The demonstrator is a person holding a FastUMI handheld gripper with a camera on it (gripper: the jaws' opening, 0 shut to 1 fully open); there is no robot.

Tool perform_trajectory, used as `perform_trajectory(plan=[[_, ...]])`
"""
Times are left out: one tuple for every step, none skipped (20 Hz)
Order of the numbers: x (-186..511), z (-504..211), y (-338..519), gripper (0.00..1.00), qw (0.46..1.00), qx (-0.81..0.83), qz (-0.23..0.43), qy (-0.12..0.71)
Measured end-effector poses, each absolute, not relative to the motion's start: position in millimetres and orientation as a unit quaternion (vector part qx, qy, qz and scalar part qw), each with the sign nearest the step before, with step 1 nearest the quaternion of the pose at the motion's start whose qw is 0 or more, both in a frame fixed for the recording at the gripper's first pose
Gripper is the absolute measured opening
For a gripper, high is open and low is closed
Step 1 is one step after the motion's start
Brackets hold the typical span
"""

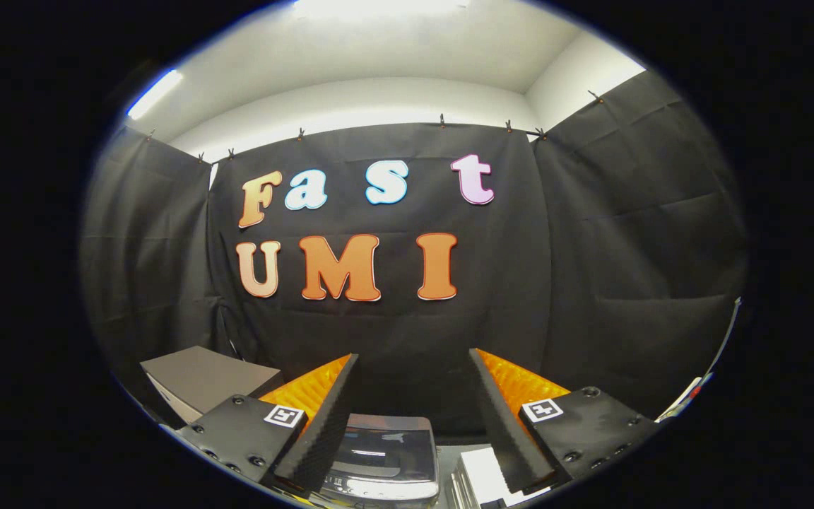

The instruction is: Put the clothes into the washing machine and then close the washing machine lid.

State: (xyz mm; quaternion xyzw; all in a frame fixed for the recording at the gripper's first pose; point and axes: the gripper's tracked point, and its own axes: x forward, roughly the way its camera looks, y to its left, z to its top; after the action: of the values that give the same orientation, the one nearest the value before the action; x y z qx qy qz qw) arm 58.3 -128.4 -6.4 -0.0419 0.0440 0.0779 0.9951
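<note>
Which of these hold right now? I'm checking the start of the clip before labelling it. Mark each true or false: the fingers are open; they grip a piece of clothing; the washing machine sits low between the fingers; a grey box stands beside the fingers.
1. The fingers are open. True: the gripper has its fingers spread with a wide gap.
2. They grip a piece of clothing. False: nothing is between the fingers.
3. The washing machine sits low between the fingers. True: the washing machine, with a dark glossy lid, lies below and between them.
4. A grey box stands beside the fingers. True: the grey box is off to one side.
</note>
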Motion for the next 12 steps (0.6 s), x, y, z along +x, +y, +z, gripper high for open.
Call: perform_trajectory(plan=[[55.9,-5.8,-133.1,0.98,0.995,-0.044,0.075,0.042],[54.0,-6.1,-136.4,0.98,0.995,-0.048,0.072,0.04],[50.2,-6.6,-139.6,0.97,0.995,-0.049,0.07,0.042],[47.4,-6.9,-141.0,0.97,0.995,-0.048,0.07,0.043],[44.3,-4.7,-140.4,0.97,0.995,-0.045,0.071,0.043],[42.1,-5.2,-140.6,0.97,0.996,-0.043,0.071,0.044],[42.2,-4.9,-142.7,0.97,0.996,-0.041,0.071,0.044],[40.8,-4.5,-144.4,0.97,0.996,-0.04,0.07,0.044],[40.4,-4.7,-145.3,0.97,0.996,-0.039,0.068,0.044],[38.7,-5.2,-146.7,0.97,0.996,-0.037,0.067,0.044],[37.6,-5.3,-146.3,0.97,0.996,-0.035,0.068,0.043],[36.3,-5.8,-146.4,0.97,0.996,-0.032,0.068,0.043]])
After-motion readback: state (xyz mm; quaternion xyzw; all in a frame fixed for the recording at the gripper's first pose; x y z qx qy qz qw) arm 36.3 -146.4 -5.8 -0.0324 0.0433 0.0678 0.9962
